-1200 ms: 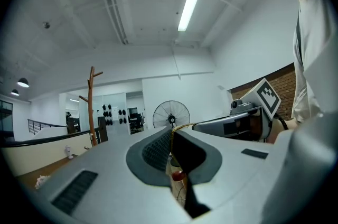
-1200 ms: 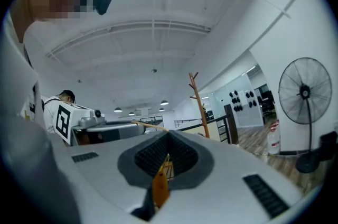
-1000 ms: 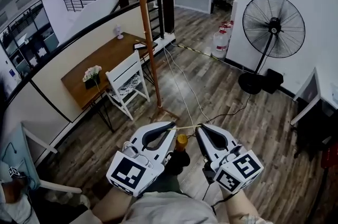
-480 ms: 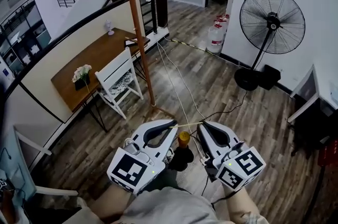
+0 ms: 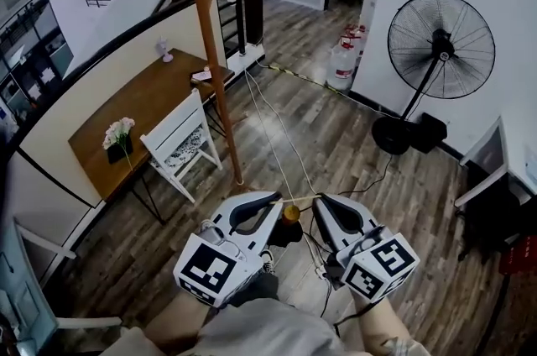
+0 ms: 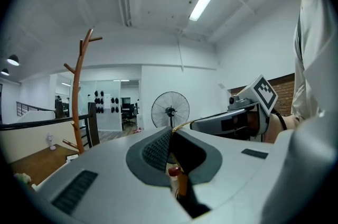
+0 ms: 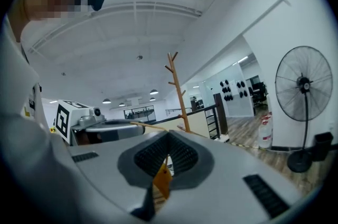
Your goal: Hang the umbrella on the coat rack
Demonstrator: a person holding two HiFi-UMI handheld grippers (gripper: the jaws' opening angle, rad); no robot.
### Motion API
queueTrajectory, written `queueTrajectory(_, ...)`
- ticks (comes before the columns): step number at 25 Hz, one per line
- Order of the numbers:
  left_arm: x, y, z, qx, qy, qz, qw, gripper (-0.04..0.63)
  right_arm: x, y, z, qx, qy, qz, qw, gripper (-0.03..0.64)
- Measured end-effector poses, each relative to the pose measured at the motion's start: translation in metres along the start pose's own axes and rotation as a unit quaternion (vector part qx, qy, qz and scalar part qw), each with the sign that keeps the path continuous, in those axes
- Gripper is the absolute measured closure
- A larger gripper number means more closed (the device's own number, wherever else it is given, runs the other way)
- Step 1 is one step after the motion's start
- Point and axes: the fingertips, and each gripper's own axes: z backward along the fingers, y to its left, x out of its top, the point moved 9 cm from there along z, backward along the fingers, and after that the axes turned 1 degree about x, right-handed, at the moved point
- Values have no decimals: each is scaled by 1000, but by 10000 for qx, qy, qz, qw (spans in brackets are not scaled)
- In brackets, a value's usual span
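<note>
Short of the coat rack point(image 5: 210, 52), left gripper point(image 5: 274, 200) and right gripper point(image 5: 320, 200) are carrying the umbrella point(image 5: 290, 217), clamped on its cord point(image 5: 297, 200); next, probably looping it over a peg point(image 7: 169, 67).

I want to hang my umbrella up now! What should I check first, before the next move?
1. Left tool gripping the strap: ok, jaws shut on it.
2. Right tool gripping the strap: ok, shut on its other end.
3. Umbrella hanging free below the strap: ok.
4. Coat rack has a free hook: ok, the upper branches look bare.
5. Rack within reach: not ok, it stands some way ahead.
6. Safe walking path: not ok, cables lie on the floor toward the rack.
</note>
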Motion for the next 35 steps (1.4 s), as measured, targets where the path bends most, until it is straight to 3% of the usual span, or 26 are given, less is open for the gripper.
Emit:
queueTrajectory(17, -9, 189, -95, 93, -6, 238, 9997, 595, 35, -89, -199, 194, 336, 58, 9992, 614)
queueTrajectory(23, -18, 218, -110, 266, -44, 243, 9993, 595, 34, -107, -235, 367, 344, 152, 9986, 612)
queueTrajectory(29, -12, 233, -128, 403, -144, 120, 9990, 595, 49, -129, -257, 595, 367, 654, 9954, 613)
queueTrajectory(35, -5, 254, -163, 643, -145, -26, 9978, 595, 61, -169, -286, 1009, 276, 533, 9931, 612)
